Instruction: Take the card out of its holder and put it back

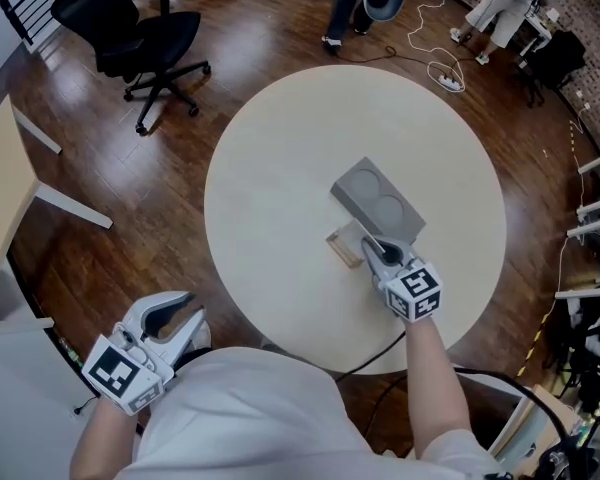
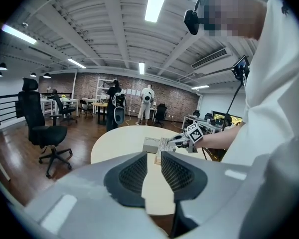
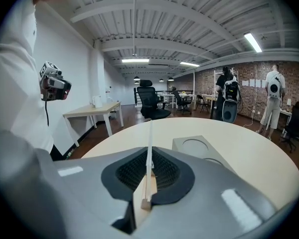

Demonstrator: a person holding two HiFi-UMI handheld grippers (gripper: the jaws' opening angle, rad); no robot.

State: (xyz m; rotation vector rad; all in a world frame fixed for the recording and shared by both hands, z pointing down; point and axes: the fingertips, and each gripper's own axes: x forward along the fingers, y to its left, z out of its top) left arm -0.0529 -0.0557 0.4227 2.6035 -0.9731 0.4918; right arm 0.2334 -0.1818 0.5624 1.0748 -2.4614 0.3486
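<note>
While the person's right forearm is reaching forward over the near edge of the round table (image 1: 280, 188), the right gripper (image 1: 375, 251) is pinching the clear card (image 3: 149, 143) between closed jaws, its marker cube turned up toward the head camera. Seen along those jaws, the card is standing upright and edge-on, with its lower end sitting in the slot of the wooden holder (image 3: 145, 195). That holder (image 1: 342, 248) is lying on the tabletop just beside a gray block (image 1: 378, 200) with two round recesses, near the table's middle. At the person's left side, the left gripper (image 1: 170, 320) is hanging off the table, close to the body, with the forearm bent and drawn back. Its jaws are standing a narrow gap apart with nothing between them, and they are pointing across toward the table and the other gripper. A black office chair (image 1: 140, 38) is standing on the wooden floor beyond the table.
</note>
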